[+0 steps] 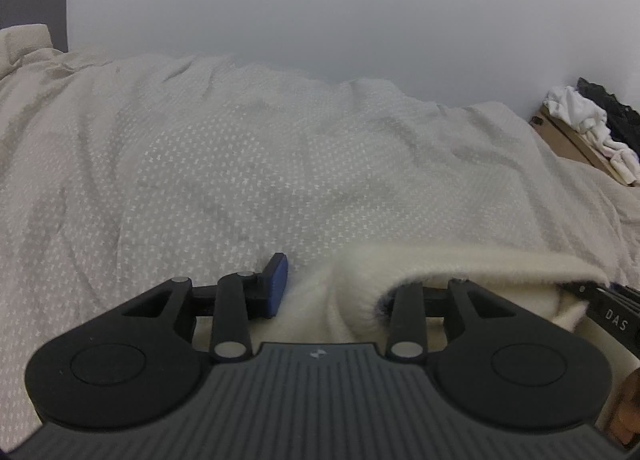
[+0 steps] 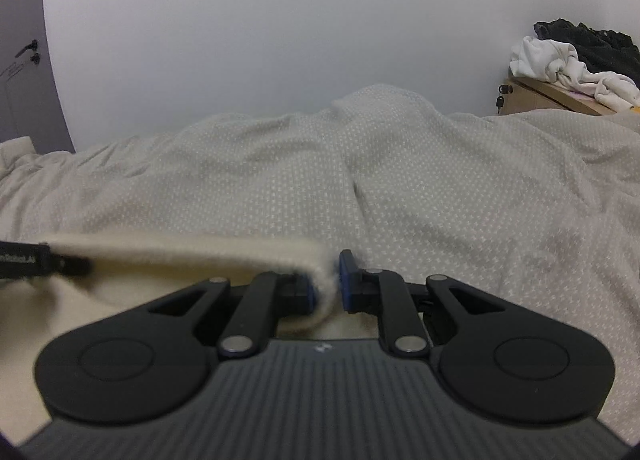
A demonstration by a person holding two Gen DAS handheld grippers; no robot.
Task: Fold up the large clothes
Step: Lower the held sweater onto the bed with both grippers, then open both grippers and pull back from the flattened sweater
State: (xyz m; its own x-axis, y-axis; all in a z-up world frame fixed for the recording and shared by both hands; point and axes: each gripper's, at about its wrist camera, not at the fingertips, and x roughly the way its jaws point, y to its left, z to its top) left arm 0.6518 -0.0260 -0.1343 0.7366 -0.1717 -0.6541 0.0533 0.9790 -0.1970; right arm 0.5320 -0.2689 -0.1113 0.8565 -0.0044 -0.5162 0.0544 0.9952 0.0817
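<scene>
Cream fleece garment (image 2: 192,256) runs sideways between both grippers. Right gripper (image 2: 326,280) pinches its edge in narrow jaws; left gripper (image 1: 344,284) stands partly open, fleece draped over its right finger, above the bedspread (image 1: 240,160).

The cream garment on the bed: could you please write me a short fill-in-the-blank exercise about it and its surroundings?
1. The claw shut on the cream garment is the person's ____ one.
2. That claw's pads are ____ in colour.
3. On the wooden cabinet by the wall, a white cloth lies beside a ____ one.
Missing words: right; blue; black.
</scene>
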